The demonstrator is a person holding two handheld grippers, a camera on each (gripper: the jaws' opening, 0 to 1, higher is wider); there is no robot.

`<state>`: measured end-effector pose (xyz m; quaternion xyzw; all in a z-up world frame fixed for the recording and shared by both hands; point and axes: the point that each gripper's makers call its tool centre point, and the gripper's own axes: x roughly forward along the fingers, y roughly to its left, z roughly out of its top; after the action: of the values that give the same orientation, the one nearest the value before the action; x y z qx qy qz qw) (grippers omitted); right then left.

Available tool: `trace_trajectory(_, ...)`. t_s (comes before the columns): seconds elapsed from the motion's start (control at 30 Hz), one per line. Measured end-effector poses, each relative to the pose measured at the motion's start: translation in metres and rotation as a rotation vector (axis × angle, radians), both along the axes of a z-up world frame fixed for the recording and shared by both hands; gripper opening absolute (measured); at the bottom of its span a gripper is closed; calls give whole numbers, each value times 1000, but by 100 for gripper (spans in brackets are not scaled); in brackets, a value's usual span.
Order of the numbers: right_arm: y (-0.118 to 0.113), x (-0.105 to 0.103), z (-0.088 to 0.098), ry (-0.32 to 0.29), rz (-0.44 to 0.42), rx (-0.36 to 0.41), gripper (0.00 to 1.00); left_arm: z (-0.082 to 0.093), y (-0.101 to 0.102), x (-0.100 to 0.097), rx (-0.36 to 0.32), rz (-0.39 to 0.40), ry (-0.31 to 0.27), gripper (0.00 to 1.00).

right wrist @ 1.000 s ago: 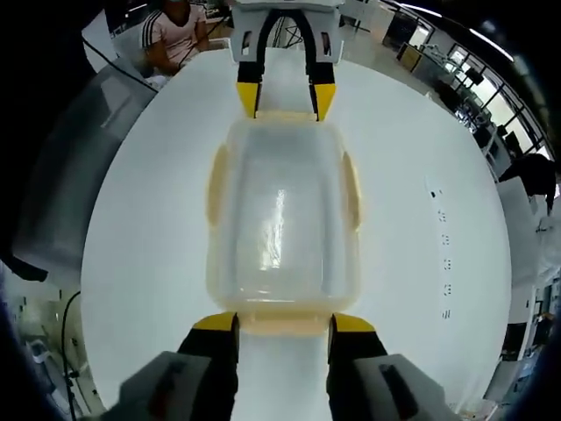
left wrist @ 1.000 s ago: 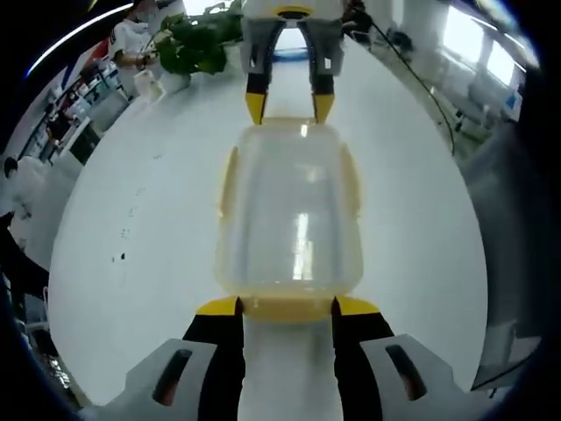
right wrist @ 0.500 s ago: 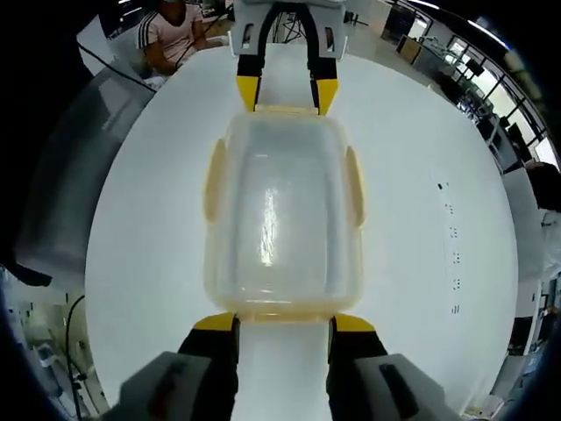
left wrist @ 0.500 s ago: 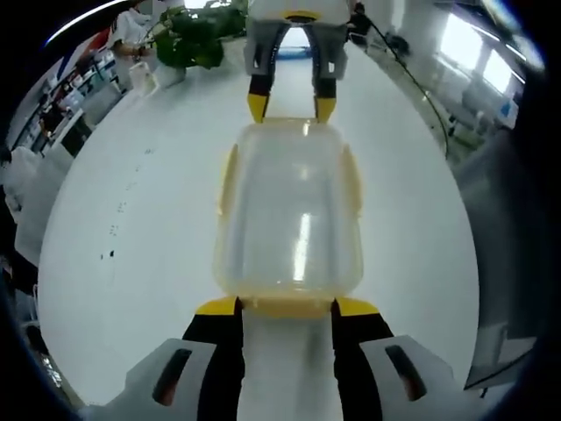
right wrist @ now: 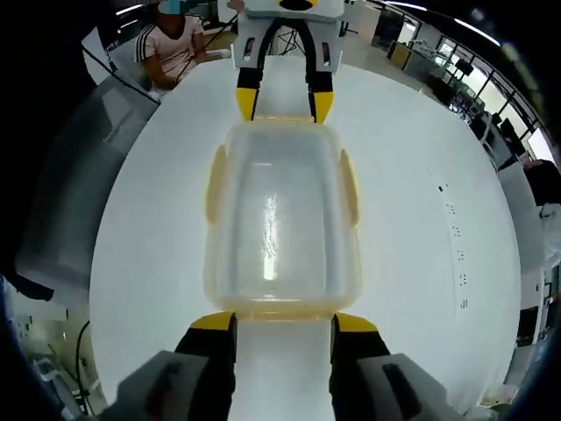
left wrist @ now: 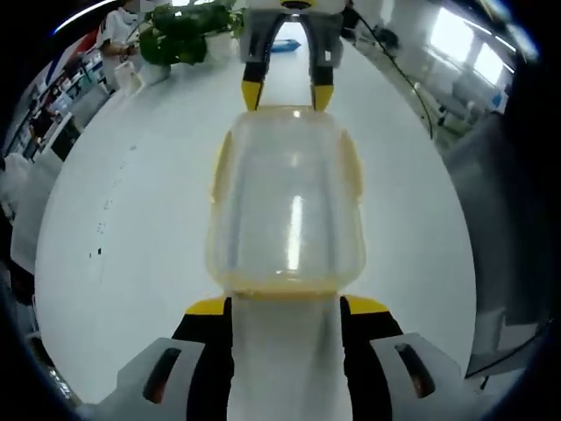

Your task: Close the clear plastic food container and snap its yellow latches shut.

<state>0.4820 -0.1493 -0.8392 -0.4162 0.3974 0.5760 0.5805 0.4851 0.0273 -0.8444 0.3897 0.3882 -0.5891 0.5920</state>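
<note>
The clear plastic container [left wrist: 285,197] stands lid-on in the middle of the white round table [left wrist: 131,228]. Yellow latches [left wrist: 221,167] run along its long sides, and one yellow latch [left wrist: 285,285] lies at the end nearest my left gripper [left wrist: 285,305]. That gripper is open, a jaw on each side of this end latch. In the right gripper view the container [right wrist: 280,219] shows yellow side latches [right wrist: 349,180] too. My right gripper [right wrist: 282,322] is open at the opposite short end. Each gripper faces the other across the box: right gripper [left wrist: 280,92], left gripper [right wrist: 285,103].
A potted plant [left wrist: 180,35] stands at the table's far edge. A person [right wrist: 175,44] sits beyond the table. A grey chair back [right wrist: 79,175] stands close beside the table. Small dark marks [right wrist: 451,237] dot the tabletop. White table surface surrounds the container on both long sides.
The left gripper view has moved closer to the container, which now looks larger. The container itself has stayed in place between the two open grippers.
</note>
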Motion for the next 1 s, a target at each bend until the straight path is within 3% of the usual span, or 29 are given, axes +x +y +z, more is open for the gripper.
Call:
trace_trajectory(0.07, -4, 1, 2, 9, 4, -1, 46, 1, -1, -1, -21, 5, -16, 49)
trace_trajectory(0.1, -2, -1, 6, 29, -6, 25, 48, 7, -9, -1, -79, 36, -11, 48)
trace_trajectory(0.17, -4, -1, 13, 25, -12, 38, 50, 14, -12, -1, -113, 64, -4, 49)
trace_trajectory(0.4, 8, 2, 40, 4, -88, 203, 39, 39, -5, 1, -221, 138, -18, 40)
trace_trajectory(0.5, 12, -2, 43, 4, -105, 244, 29, 50, -6, 5, -302, 197, -19, 33)
trace_trajectory(0.63, 17, 2, 41, -14, -140, 290, 28, 64, -17, 2, -413, 228, 3, 31)
trace_trajectory(0.73, 22, 0, 41, 2, -152, 320, 26, 62, -17, 0, -387, 213, -30, 31)
trace_trajectory(0.83, 26, -1, 39, 1, -130, 307, 26, 58, -22, 1, -387, 206, -19, 31)
trace_trajectory(1.0, 42, 5, 46, -1, -113, 326, 26, 57, -45, 3, -402, 190, -12, 31)
